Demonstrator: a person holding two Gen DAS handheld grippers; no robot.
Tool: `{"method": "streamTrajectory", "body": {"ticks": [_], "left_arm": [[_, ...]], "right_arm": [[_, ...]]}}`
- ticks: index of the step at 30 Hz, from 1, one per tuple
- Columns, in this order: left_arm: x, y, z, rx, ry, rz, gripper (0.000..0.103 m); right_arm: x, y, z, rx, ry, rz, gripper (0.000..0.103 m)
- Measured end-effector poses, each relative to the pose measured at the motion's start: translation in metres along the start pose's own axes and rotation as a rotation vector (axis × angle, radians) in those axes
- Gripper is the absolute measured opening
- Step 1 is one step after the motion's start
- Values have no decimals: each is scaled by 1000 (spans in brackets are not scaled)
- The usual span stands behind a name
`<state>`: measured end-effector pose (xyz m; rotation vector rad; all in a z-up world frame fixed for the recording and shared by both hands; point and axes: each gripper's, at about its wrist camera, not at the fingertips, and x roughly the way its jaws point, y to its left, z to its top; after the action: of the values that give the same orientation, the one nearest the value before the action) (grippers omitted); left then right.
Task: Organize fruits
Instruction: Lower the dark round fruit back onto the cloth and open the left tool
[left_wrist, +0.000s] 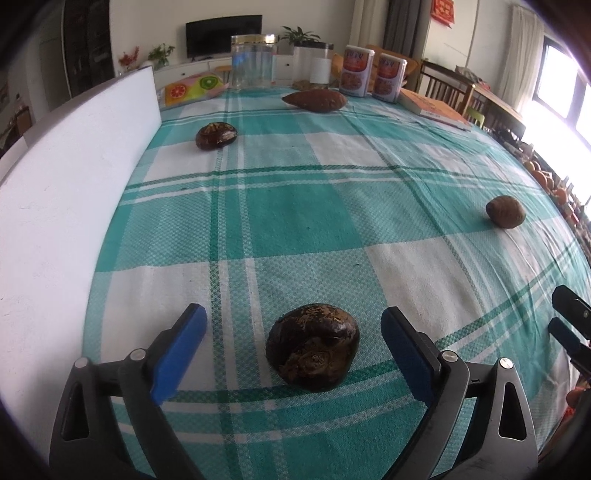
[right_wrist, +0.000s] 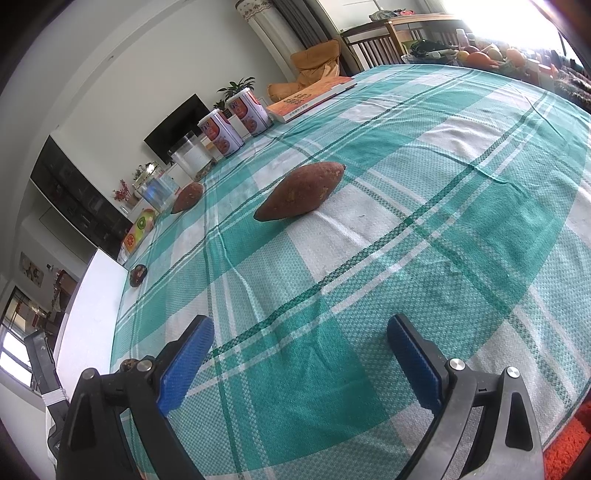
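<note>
Your left tool (left_wrist: 293, 341) is released, pads wide, with a dark chestnut (left_wrist: 312, 346) sitting on the surface (left_wrist: 295, 206) between them, touching neither. Your right tool (right_wrist: 300, 354) is also released over bare checked cloth, nothing between its pads. A sweet potato (right_wrist: 300, 192) lies well ahead of it, and a second chestnut (left_wrist: 216, 135) sits near the white board (left_wrist: 74, 177).

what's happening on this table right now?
A person is sorting produce on a green-checked tablecloth with two handheld grippers. The left gripper is open, straddling a dark brown chestnut-like fruit resting on the cloth; its pads are clear of it. The right gripper is open and empty, pointing toward a sweet potato. A second dark fruit, another sweet potato and a round brown tuber lie apart, untouched.
</note>
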<state>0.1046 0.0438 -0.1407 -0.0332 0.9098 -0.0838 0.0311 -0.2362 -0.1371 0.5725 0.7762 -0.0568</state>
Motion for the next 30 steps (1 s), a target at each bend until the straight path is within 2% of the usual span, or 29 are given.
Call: {"method": "streamTrajectory", "body": {"ticks": [6,20,24,30], "left_arm": [[4,-8,0,42,19,42,99],[5,-8,0,45,20,42,100],[5,-8,0,44,20,41,101],[6,-9,-1,48,22,34,101]], "right_arm": [[0,0,0,0,0,0,95],[0,-1,1,11,0,12,96],[-20,-17,5,101,-83,66,96],[-37,-16,9,105,-157,81,96]]}}
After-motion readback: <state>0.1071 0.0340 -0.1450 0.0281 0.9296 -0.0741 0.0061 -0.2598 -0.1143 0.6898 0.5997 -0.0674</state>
